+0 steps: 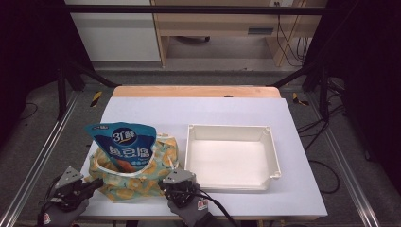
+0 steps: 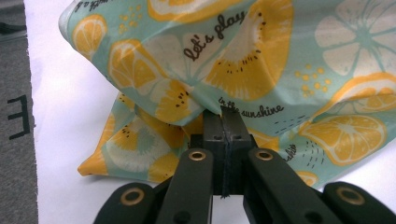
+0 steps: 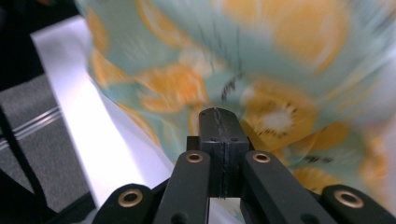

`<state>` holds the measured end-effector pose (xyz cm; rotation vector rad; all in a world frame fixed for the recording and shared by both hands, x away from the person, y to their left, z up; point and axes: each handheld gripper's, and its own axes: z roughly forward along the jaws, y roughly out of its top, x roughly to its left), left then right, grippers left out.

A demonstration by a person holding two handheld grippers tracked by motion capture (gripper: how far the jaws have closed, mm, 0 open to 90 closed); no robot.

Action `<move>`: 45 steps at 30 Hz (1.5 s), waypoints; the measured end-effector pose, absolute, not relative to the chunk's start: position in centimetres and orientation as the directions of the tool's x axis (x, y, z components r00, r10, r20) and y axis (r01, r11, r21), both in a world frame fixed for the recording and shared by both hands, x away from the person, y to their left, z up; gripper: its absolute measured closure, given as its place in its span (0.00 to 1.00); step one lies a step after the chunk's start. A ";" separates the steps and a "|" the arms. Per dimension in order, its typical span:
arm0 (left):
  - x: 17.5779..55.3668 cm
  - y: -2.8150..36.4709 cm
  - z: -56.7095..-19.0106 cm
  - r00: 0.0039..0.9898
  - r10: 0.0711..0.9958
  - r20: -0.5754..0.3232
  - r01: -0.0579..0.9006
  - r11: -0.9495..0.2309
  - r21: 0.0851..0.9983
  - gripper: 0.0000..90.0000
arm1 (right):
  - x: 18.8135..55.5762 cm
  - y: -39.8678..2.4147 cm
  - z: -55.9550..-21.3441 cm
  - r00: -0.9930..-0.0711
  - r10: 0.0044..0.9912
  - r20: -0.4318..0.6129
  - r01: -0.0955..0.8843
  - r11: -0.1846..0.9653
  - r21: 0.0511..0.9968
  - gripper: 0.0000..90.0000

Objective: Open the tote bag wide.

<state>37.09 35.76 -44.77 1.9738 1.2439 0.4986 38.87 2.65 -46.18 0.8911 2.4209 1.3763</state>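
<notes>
Sitting on the surface (image 1: 302,189) left of the white tray (image 1: 275,161), the lemon-print bag (image 1: 137,182) holds a blue pouch (image 1: 124,146). Both the left gripper (image 2: 229,114) and right gripper (image 3: 218,115) have jaws closed, empty, touching fabric. Pushing the soft cloth could topple the tall pouch.

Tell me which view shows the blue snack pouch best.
The high view: the blue snack pouch stands out of the lemon-print bag, its label facing the camera. Both gripper views look at the bag's fabric instead, the right one blurred.
</notes>
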 end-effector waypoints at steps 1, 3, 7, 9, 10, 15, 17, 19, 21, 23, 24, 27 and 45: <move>37.1 35.8 -44.8 0.455 0.889 -0.059 0.602 -0.258 0.756 1.00 | 38.7 2.5 -45.6 -0.795 0.598 0.097 0.382 0.370 0.847 1.00; 37.1 35.7 -44.8 0.454 0.889 -0.058 0.603 -0.258 0.755 1.00 | 38.2 2.1 -44.5 -0.801 0.590 0.095 0.362 0.352 0.863 1.00; 37.1 35.7 -44.8 0.455 0.889 -0.057 0.603 -0.260 0.754 1.00 | 37.7 1.2 -42.5 -0.806 0.583 0.098 0.329 0.305 0.893 1.00; 37.1 35.7 -44.8 0.454 0.889 -0.054 0.603 -0.262 0.754 1.00 | 37.7 1.1 -41.3 -0.806 0.584 0.097 0.313 0.281 0.907 1.00; 37.1 35.7 -44.8 0.454 0.889 -0.054 0.603 -0.262 0.754 1.00 | 38.0 1.2 -40.4 -0.803 0.589 0.084 0.294 0.270 0.917 1.00; 37.1 35.8 -44.8 0.455 0.888 -0.057 0.604 -0.261 0.753 1.00 | 39.2 2.2 -39.0 -0.790 0.609 0.079 0.283 0.247 0.927 1.00; 37.1 35.8 -44.8 0.456 0.888 -0.060 0.604 -0.259 0.754 1.00 | 40.2 3.3 -39.1 -0.775 0.628 0.073 0.291 0.252 0.923 0.99; 37.1 35.8 -44.8 0.453 0.890 -0.060 0.603 -0.256 0.755 1.00 | 40.7 4.0 -39.9 -0.769 0.634 0.076 0.311 0.267 0.912 1.00; 37.1 35.8 -44.8 0.450 0.891 -0.060 0.603 -0.254 0.756 1.00 | 40.8 4.3 -40.4 -0.767 0.637 0.072 0.318 0.280 0.906 1.00; 37.1 35.9 -44.8 0.448 0.892 -0.066 0.604 -0.247 0.758 0.99 | 41.0 4.8 -41.4 -0.761 0.646 0.066 0.336 0.304 0.892 1.00; 37.1 35.9 -44.7 0.448 0.892 -0.062 0.601 -0.249 0.759 0.98 | 41.1 4.8 -41.7 -0.760 0.647 0.066 0.340 0.309 0.888 1.00; 36.8 36.1 -44.0 0.447 0.892 -0.068 0.585 -0.234 0.776 0.95 | 41.4 4.8 -42.5 -0.755 0.651 0.079 0.361 0.312 0.879 1.00; 35.5 35.4 -35.2 0.465 0.885 -0.028 0.385 -0.173 0.907 0.91 | 41.0 4.8 -43.5 -0.755 0.648 0.097 0.386 0.321 0.865 1.00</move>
